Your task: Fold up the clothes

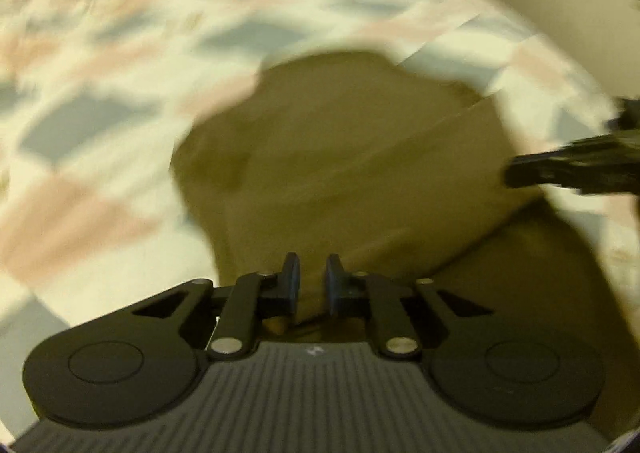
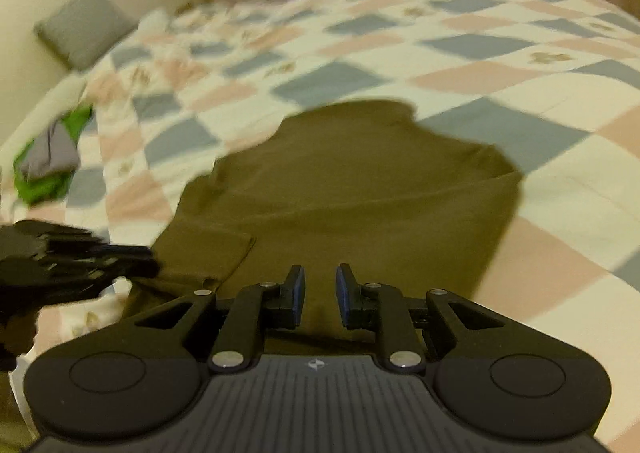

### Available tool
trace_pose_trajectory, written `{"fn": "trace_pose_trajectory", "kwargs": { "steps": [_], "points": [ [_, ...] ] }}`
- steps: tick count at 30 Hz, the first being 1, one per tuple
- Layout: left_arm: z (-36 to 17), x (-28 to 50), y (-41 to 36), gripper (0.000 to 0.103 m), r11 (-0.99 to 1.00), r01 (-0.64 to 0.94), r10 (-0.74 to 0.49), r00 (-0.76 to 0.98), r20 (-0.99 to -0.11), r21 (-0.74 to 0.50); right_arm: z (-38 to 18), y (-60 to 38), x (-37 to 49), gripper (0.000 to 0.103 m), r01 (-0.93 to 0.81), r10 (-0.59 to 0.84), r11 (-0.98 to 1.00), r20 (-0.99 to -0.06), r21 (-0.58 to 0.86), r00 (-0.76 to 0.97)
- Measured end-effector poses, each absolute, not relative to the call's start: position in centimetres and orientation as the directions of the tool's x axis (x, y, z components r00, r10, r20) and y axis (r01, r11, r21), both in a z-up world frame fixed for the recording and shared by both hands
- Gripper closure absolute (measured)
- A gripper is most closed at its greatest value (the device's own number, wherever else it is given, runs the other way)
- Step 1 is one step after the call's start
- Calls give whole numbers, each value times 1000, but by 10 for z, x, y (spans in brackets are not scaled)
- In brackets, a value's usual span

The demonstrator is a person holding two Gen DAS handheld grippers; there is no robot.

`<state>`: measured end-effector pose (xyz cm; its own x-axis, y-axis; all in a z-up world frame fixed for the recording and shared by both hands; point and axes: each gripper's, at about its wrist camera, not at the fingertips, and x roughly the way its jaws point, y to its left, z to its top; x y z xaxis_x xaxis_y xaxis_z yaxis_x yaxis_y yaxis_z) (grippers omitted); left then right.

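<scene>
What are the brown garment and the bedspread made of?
Brown garment: looks like soft matte knit, maybe cotton; it drapes limp with soft folds, no sheen. Bedspread: seems a printed or patchwork woven cotton, matte, checked grey, pink and cream. Blur hides the weave.

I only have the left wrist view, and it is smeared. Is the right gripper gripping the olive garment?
Observer: No. The right gripper hangs over the near part of the olive garment with its fingers apart and no cloth pinched between them.
Operator: Are there any other clothes on the bed?
Observer: Yes. A green and grey garment lies crumpled on the quilt, at the left of the right wrist view, well apart from the olive one.
</scene>
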<state>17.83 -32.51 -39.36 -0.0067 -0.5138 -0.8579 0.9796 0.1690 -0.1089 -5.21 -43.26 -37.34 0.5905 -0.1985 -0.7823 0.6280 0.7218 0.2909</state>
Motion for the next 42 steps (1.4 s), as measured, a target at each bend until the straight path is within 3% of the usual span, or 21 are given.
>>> {"fn": "trace_pose_trajectory", "kwargs": {
  "steps": [3, 5, 10, 11, 15, 18, 20, 22, 23, 24, 25, 26, 31, 34, 38, 42],
  "points": [
    [-396, 185, -332, 93, 162, 977, -497, -40, -867, -138, -396, -447, -44, 91, 629, -134, 724, -837, 282, 530],
    [-372, 196, -332, 92, 138, 977, -525, -69, -848, -165, -399, -461, -47, 90, 619, -93, 720, -841, 313, 533],
    [-337, 245, -387, 84, 112, 980, -588, -66, -806, -163, -365, -523, -47, 81, 575, -86, 734, -790, 362, 607],
    [-337, 253, -405, 76, 102, 980, -589, -80, -804, -172, -362, -544, -40, 80, 575, -93, 731, -781, 368, 618],
    [-369, 272, -483, 70, 81, 965, -530, -171, -830, -250, -370, -615, -5, 57, 586, -106, 710, -763, 391, 637],
    [-393, 276, -521, 68, 86, 960, -497, -192, -846, -268, -392, -648, 20, 57, 600, -78, 684, -776, 415, 626],
    [-410, 279, -536, 59, 99, 954, -477, -203, -855, -282, -408, -663, 31, 56, 617, -52, 651, -786, 442, 617],
    [-422, 285, -541, 60, 117, 931, -481, -250, -840, -345, -423, -672, 34, 56, 621, -27, 608, -768, 496, 640],
    [-426, 287, -544, 64, 119, 917, -492, -280, -824, -382, -428, -675, 35, 57, 614, -19, 590, -751, 524, 660],
    [-426, 288, -545, 71, 107, 905, -504, -307, -807, -411, -430, -676, 35, 73, 597, -2, 582, -734, 551, 680],
    [-424, 287, -543, 88, 80, 905, -513, -321, -796, -417, -432, -676, 35, 94, 580, 10, 579, -717, 572, 697],
    [-421, 286, -541, 94, 51, 908, -522, -331, -786, -416, -429, -672, 35, 94, 564, 3, 605, -710, 562, 704],
    [-389, 274, -503, 96, -148, 944, -588, -323, -742, -294, -391, -637, 15, 95, 441, -56, 770, -640, 461, 767],
    [-379, 244, -475, 96, -305, 949, -605, -261, -752, -84, -367, -591, 5, 95, 346, -101, 897, -634, 276, 766],
    [-391, 205, -443, 92, -423, 895, -599, -159, -784, 142, -381, -536, 9, 95, 219, -126, 975, -717, 38, 686],
    [-371, 216, -423, 87, -380, 925, -605, -230, -763, 23, -390, -517, 7, 95, 193, -144, 981, -729, -17, 669]
  ]
}}
